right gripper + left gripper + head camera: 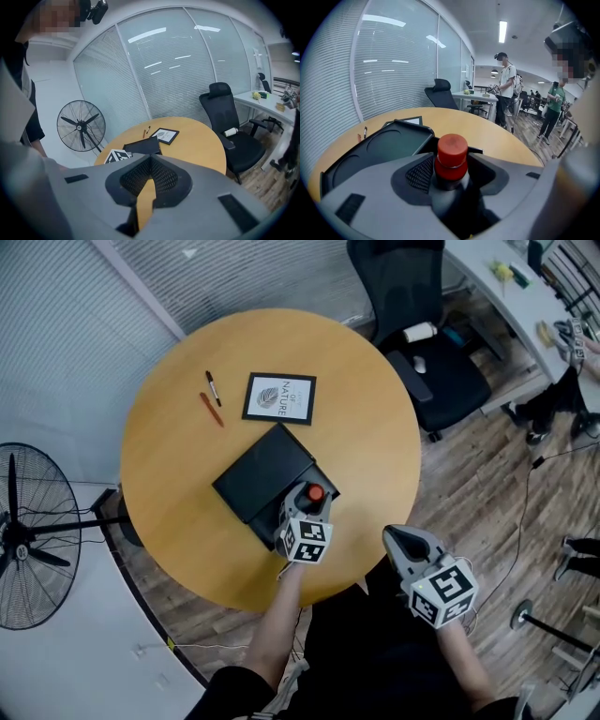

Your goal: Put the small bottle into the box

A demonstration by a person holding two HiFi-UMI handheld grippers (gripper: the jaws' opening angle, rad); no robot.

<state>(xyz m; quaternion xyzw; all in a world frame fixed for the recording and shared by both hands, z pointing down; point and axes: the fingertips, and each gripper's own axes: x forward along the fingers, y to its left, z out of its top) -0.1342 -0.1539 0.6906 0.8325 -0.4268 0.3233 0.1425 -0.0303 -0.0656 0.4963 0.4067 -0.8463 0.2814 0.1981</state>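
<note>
A small dark bottle with a red cap (316, 493) is clamped between the jaws of my left gripper (305, 507), at the near right end of the black box (261, 474) on the round wooden table (187, 521). In the left gripper view the red-capped bottle (451, 157) stands upright between the grey pads (419, 173), with the box's black moulded panel (389, 147) just beyond to the left. I cannot tell whether the bottle rests inside the box. My right gripper (398, 542) hangs off the table's near right edge, shut and holding nothing (149, 176).
A framed picture (279, 397), a black pen (214, 387) and a red pen (211, 410) lie on the far side of the table. A black office chair (427, 343) stands behind it. A floor fan (28, 540) is at left. People (506, 89) stand by far desks.
</note>
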